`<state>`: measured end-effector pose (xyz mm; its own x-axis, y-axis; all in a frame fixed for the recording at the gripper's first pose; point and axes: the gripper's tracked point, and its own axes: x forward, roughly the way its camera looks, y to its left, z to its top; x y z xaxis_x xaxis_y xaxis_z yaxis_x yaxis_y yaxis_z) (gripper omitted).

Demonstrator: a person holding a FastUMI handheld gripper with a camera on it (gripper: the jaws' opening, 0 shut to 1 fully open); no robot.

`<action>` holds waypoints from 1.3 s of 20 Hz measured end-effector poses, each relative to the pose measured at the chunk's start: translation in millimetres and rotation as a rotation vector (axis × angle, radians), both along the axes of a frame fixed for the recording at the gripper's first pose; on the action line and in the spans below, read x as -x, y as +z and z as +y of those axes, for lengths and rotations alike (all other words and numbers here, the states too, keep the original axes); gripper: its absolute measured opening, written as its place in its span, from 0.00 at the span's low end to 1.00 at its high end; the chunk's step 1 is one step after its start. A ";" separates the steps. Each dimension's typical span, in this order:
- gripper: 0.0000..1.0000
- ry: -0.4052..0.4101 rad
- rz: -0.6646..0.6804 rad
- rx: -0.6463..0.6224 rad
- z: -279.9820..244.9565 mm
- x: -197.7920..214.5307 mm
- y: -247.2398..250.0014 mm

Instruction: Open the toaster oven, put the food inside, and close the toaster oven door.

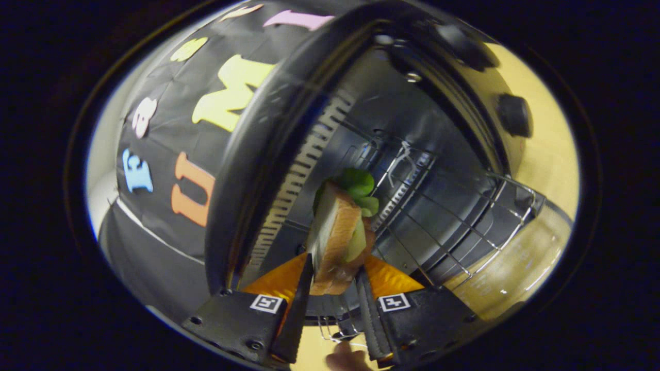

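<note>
My gripper is shut on a sandwich of toasted bread with green lettuce sticking out at its far end. Both fingers press on its sides, and it stands on edge between them. Just beyond the sandwich gapes the open toaster oven, black, seen tilted. Its dark cavity holds a wire rack that runs from under the sandwich out toward the lowered glass door. The sandwich hangs at the oven's mouth, over the near part of the rack. Two black knobs sit on the oven's front panel.
The oven stands on a pale wooden table. A person's fingertip shows between the fingers' bases, near the rack's front wire. The booth's black cloth wall rises beside the oven.
</note>
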<state>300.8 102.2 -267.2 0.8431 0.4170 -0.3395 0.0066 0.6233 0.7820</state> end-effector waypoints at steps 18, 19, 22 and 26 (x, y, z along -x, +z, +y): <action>0.92 0.223 -0.102 0.981 -6.4 53.7 -35.4; 0.92 0.207 -0.125 0.977 -7.6 58.8 -32.3; 0.93 0.123 -0.184 1.011 -27.8 80.1 -25.1; 0.93 0.045 -0.267 1.052 -60.6 118.1 -25.0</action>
<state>182.7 41.6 -292.2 0.9341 0.0569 -0.3526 -0.1240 0.9774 -0.1710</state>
